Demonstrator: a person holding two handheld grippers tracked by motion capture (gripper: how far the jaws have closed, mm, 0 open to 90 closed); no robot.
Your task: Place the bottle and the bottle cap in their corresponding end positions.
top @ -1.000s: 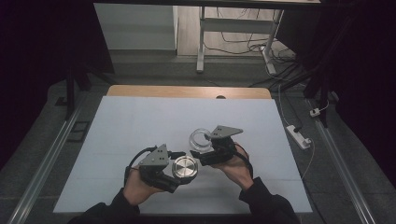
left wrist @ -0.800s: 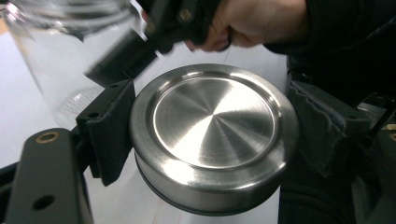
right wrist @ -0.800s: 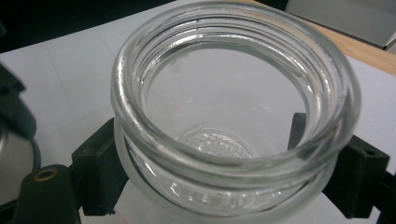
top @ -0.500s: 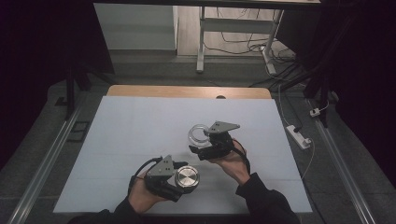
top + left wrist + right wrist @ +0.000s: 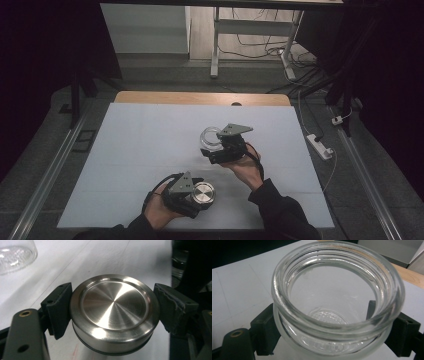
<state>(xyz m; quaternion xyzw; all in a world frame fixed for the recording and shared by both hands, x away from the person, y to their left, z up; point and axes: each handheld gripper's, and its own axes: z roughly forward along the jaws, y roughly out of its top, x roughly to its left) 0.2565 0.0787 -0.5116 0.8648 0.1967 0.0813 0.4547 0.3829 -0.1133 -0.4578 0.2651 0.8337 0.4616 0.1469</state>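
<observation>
1. The left hand-held gripper (image 5: 200, 196) is clamped on a round steel lid (image 5: 113, 312), its two pads pressing opposite sides of the lid's rim. In the high view the lid (image 5: 203, 193) sits low near the tabletop's (image 5: 125, 150) near edge, left of middle.

2. The right hand-held gripper (image 5: 212, 150) is clamped on a clear glass jar (image 5: 337, 302), pads on either side of the body just below the threaded neck. The jar (image 5: 211, 137) is close to the middle of the tabletop, mouth open and tipped toward the person.

3. Lid and jar are well apart, so the step in hand reads as setting the lid down by the near edge while the jar is kept steady.

4. To do it well, lower the lid flat, top face up, until its underside rests fully on the tabletop before the pads part. A tilted release would likely let it roll or ring against the surface.

5. Keep it clear of the near edge; a smooth steel disc slides easily on this pale surface.

6. Open the left pads only slightly and lift straight away, so neither pad drags the rim sideways.

7. Hold the jar by firm, even pressure. Glass is slick, and the grip sits on a curved wall, so twisting the wrist could let it slip.

8. Bring the jar upright before setting it down on its base.
</observation>
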